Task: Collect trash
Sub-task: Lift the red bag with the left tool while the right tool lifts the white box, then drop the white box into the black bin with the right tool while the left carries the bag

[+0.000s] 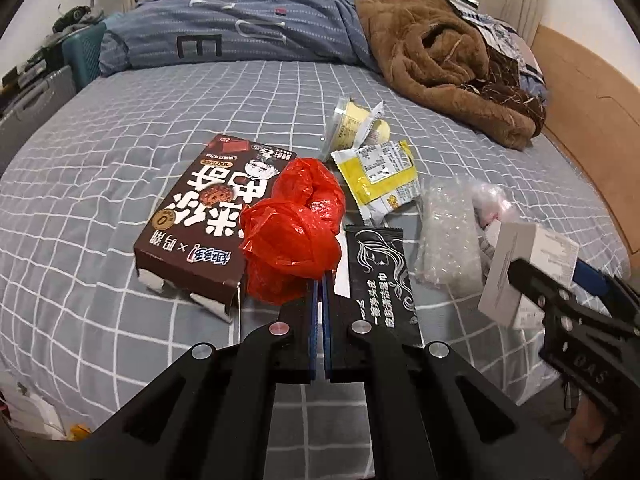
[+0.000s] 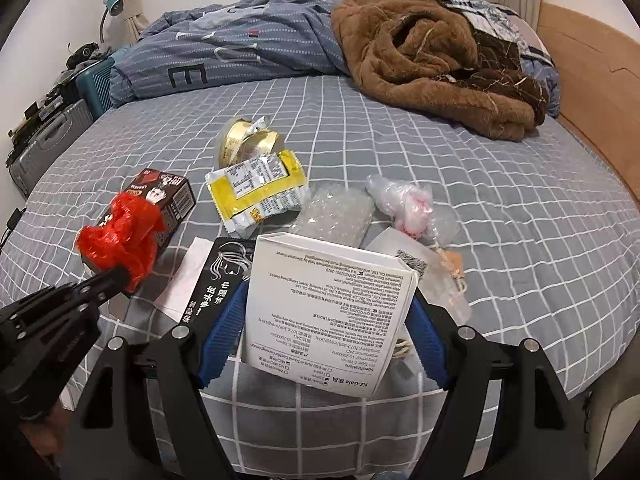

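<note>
Left gripper (image 1: pixel 320 280): jaws nearly together, pinching the crumpled red plastic bag (image 1: pixel 294 226) by its lower edge; the bag is lifted just ahead of the fingertips. Right gripper (image 2: pixel 326 300): jaws set wide, blue pads clamped on both sides of a white cardboard box (image 2: pixel 328 312), held up off the bed. Box print reads "KZ-Gale", "Specifications", "Built-in Sound Card for Gaming Version"; the rest is too small.

Remaining trash lies on the grey checked bed sheet (image 1: pixel 120 184):
- Just left of the left gripper's tips, partly behind the bag: brown cookie box (image 1: pixel 200 220), large Chinese lettering, "100%" and a "0" badge, near flaps open.
- Directly right of the left fingers: black sachet (image 1: pixel 380 276) with a white line-drawn woman's hair and Chinese text.
- Ahead of the sachet: yellow snack wrapper (image 1: pixel 380 178), label side up, and beyond it a clear cup with yellow contents (image 1: pixel 352 122).
- Beyond the right gripper's box: bubble wrap (image 2: pixel 336 216) and a crumpled clear bag (image 2: pixel 408 204) with red-white scraps.

Far side: brown fleece blanket (image 2: pixel 432 56), blue duvet (image 2: pixel 248 48) with letter "E".
</note>
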The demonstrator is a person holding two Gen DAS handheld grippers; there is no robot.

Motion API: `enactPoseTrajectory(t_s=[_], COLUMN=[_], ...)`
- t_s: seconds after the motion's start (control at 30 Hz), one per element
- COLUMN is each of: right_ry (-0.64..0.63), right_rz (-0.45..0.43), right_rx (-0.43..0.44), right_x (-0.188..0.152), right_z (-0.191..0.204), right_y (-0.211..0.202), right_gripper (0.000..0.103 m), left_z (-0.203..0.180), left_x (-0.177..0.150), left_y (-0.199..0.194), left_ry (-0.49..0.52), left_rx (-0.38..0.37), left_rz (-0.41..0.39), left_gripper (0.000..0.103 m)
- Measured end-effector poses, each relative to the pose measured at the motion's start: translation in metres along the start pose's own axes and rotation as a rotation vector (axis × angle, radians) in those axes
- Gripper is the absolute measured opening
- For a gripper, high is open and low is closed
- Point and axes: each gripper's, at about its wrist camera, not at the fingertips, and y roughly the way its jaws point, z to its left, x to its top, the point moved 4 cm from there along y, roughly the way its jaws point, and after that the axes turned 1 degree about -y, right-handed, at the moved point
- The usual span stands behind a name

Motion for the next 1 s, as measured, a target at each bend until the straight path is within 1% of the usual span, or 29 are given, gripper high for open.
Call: enactPoseTrajectory(t_s=[0.23, 0.4, 0.73, 1.0], right_ry=[0.0, 0.006, 0.013, 0.008], right_rz=[-0.027, -0.04, -0.052, -0.065], right_rx=[-0.019, -0.025, -0.029, -0.036], right_x=[-0.002, -0.003, -0.006, -0.009], right_z=[-0.009, -0.01, -0.006, -0.003], right_y=[-0.019, -0.033, -0.057, -0.074], right_gripper=[0.073, 0.073, 0.073, 0.073], left_z=[0.001, 0.006, 0.01, 0.006], left_x=[-0.008, -0.014, -0.025, -0.031], left_y=[-0.027, -0.041, -0.056, -0.071], left_ry=[0.045, 0.05, 0.044, 0.058], left_rx=[0.004, 0.007, -0.007, -0.01], left_rz=[-0.014, -0.014, -0.001, -0.021], left_gripper=[0.001, 0.001, 0.001, 0.001])
